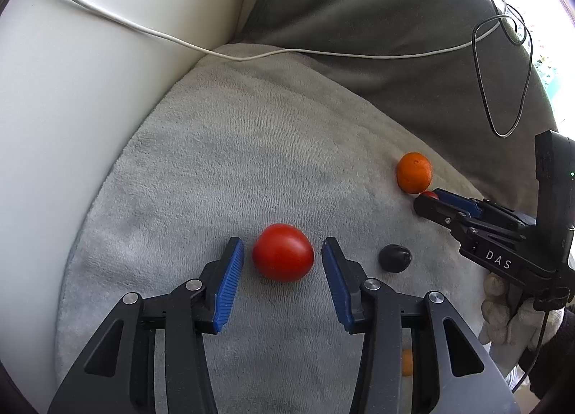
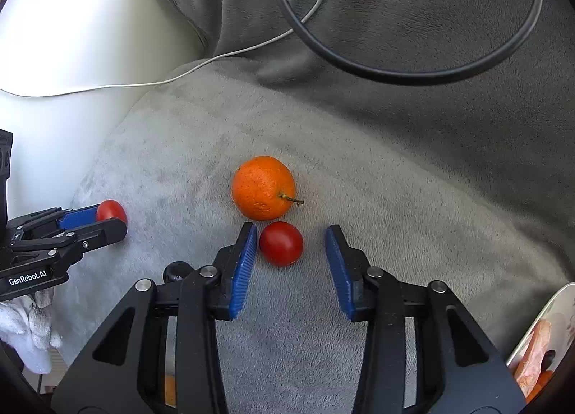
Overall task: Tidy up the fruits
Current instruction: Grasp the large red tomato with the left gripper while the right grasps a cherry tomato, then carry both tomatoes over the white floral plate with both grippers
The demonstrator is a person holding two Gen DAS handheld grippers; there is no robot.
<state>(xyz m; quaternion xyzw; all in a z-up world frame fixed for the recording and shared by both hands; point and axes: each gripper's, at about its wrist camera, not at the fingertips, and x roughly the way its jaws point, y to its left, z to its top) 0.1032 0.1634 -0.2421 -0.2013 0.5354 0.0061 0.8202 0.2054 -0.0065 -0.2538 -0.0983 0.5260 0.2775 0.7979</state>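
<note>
Left gripper (image 1: 282, 272), blue ribbed pads spread wide, straddles a big round red tomato (image 1: 283, 252) w/ gaps both sides, nothing held. Right gripper (image 2: 291, 263) also wide open; a smaller red tomato (image 2: 281, 243) sits just beside its left pad, touching a round orange mandarin (image 2: 263, 187) just beyond (stem pointing right). All rest on grey plush blanket (image 2: 359, 180).

Big red tomato (image 1: 283, 252) sat left of the orange (image 2: 263, 187); small tomato (image 2: 281, 243) touched it; dark plum (image 1: 395, 258) lay between.
</note>
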